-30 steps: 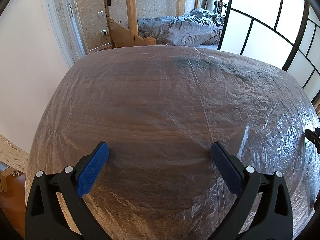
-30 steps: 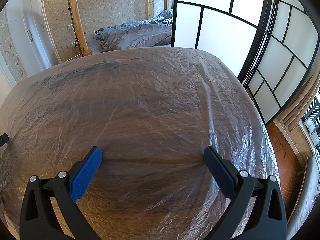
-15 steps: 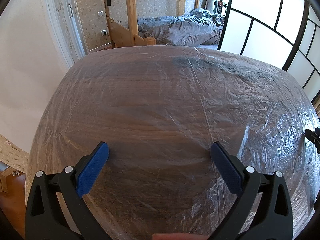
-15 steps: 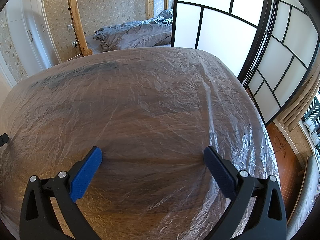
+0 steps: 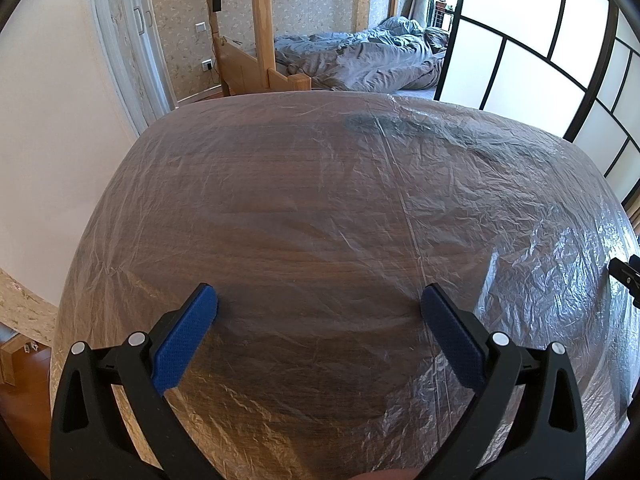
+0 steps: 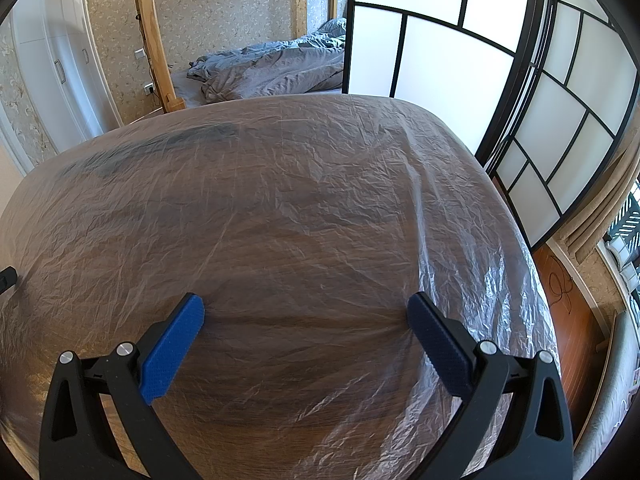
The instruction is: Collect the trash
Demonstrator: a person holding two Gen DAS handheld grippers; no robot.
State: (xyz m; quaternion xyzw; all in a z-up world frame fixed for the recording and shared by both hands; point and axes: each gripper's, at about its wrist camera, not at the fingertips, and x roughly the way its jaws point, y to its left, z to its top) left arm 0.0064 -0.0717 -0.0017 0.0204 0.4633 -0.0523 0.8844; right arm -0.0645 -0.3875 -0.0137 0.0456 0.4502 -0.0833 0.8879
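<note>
A wooden table (image 5: pixel 320 208) covered with a thin, crinkled clear plastic sheet (image 5: pixel 520 248) fills both views; the same table (image 6: pixel 280 216) and sheet (image 6: pixel 460 208) show in the right wrist view. No trash item is visible on it. My left gripper (image 5: pixel 319 304) is open and empty, fingers spread wide just above the sheet near the table's near edge. My right gripper (image 6: pixel 306 312) is also open and empty over the sheet. A bit of the right gripper (image 5: pixel 624 276) shows at the right edge of the left wrist view.
Beyond the table is a bed with a grey duvet (image 5: pixel 360 56) and a wooden bunk frame (image 5: pixel 262 28). Black-framed sliding screens (image 6: pixel 520 80) stand at the right. A white wall (image 5: pixel 48 120) is at the left. Wooden floor (image 6: pixel 568 292) lies at the right.
</note>
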